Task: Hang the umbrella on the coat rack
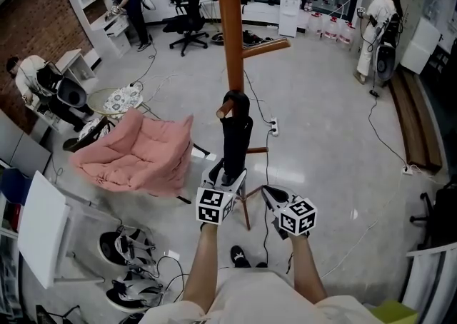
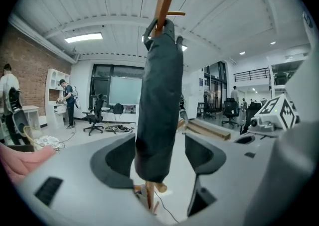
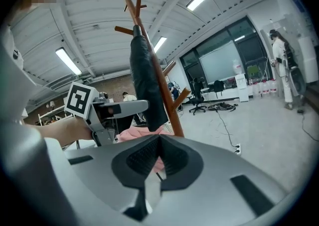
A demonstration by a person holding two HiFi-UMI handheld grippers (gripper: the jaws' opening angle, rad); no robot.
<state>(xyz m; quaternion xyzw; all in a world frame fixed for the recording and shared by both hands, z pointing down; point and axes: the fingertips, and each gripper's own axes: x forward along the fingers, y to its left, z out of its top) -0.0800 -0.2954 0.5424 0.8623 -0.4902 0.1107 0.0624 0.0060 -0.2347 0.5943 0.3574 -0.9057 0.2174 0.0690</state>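
Black folded umbrella (image 1: pixel 235 137) hangs off a peg of the brown wooden coat rack (image 1: pixel 230 23), rack seemingly bearing it, so your L gripper (image 1: pixel 227 171) gapes wide round its tip, no grip; R gripper (image 1: pixel 270 194) shut, empty, near rack.

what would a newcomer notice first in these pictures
A dark folded umbrella hangs from a peg of the tall wooden coat rack, dead centre in the head view. The left gripper sits at its lower end, jaws wide apart on either side. Left of the rack lies a big pink cushion.
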